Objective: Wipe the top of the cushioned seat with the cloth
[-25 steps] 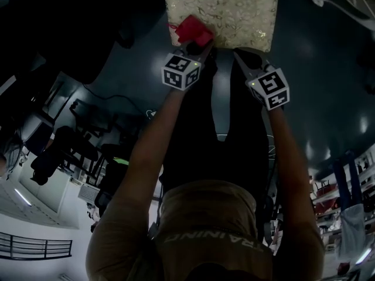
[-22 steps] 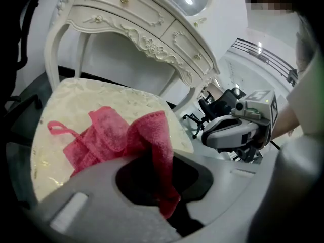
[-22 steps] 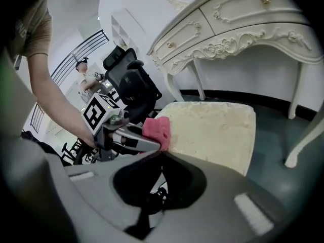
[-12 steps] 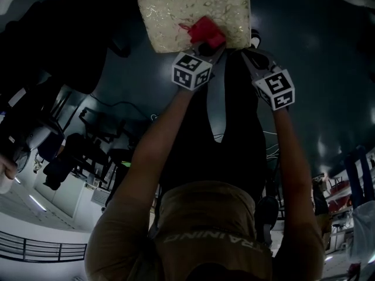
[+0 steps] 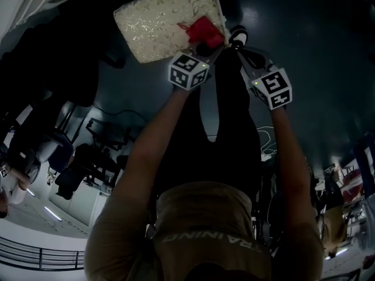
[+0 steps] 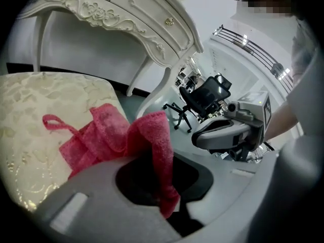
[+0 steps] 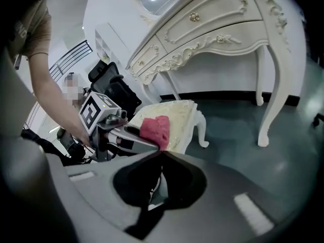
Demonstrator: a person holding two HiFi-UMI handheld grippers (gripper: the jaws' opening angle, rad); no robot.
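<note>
The cream patterned cushioned seat (image 5: 155, 22) lies at the top of the head view. A red cloth (image 5: 203, 31) rests on its near right corner, with my left gripper (image 5: 206, 44) shut on it. In the left gripper view the cloth (image 6: 121, 133) bunches out of the jaws onto the seat (image 6: 35, 115). My right gripper (image 5: 241, 47) hovers just right of the seat, off the cushion, shut with nothing in it. From the right gripper view I see the cloth (image 7: 155, 127) on the seat (image 7: 178, 116) and the left gripper (image 7: 124, 135) behind it.
A white carved dressing table (image 7: 212, 29) stands right behind the seat, its curved legs (image 7: 268, 100) close by. The floor (image 5: 304, 34) is dark. An office chair (image 6: 200, 97) and other equipment stand further off.
The left gripper has dragged the cloth along the seat's near edge, from its left corner to its right corner. The right gripper has stayed beside it. The head view has turned.
</note>
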